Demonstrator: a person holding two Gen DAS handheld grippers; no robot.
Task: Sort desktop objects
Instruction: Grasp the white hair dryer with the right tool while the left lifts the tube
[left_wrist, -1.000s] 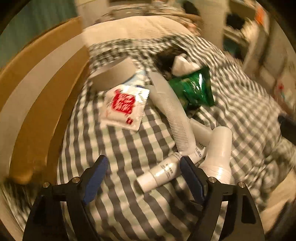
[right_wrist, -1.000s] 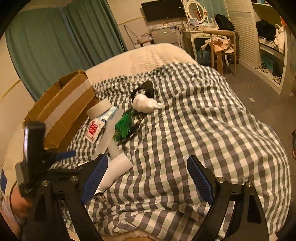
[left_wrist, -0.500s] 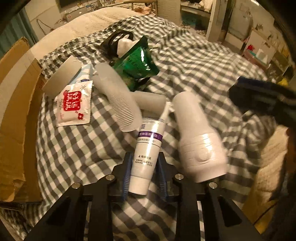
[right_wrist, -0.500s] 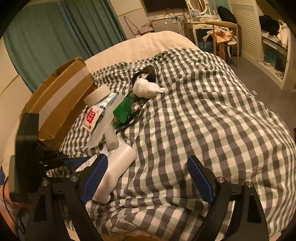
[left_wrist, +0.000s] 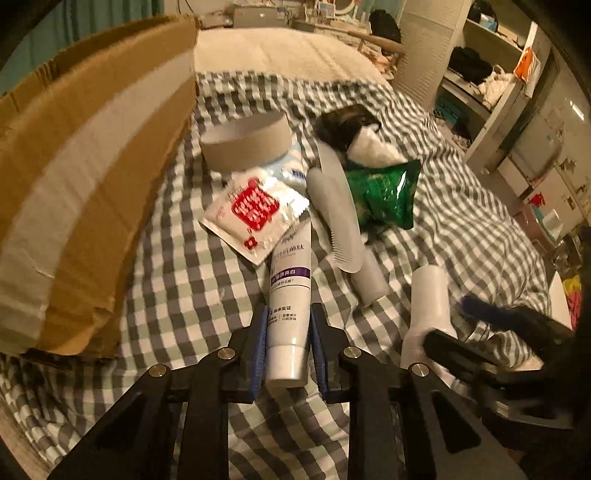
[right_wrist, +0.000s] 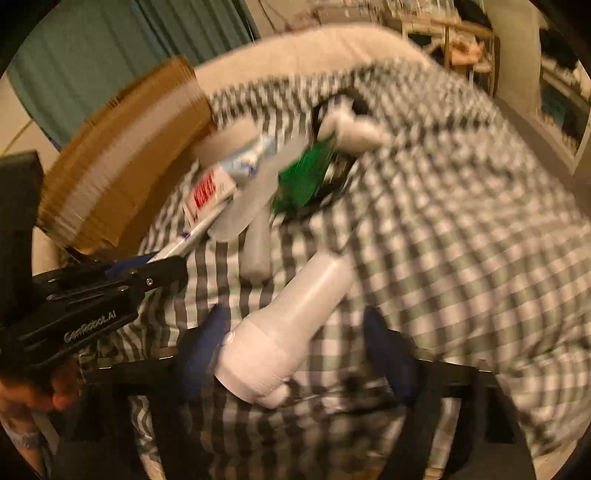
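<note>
The left gripper (left_wrist: 287, 345) is clamped on the cap end of a white tube (left_wrist: 289, 295), whose far end points ahead at a red-printed sachet (left_wrist: 255, 210) — a cardboard box (left_wrist: 85, 177) stands to its left. The right gripper (right_wrist: 295, 354) is spread apart around the wide end of a white bottle (right_wrist: 291, 328) lying on the checked bedspread (right_wrist: 461, 258), though that view is blurred.
</note>
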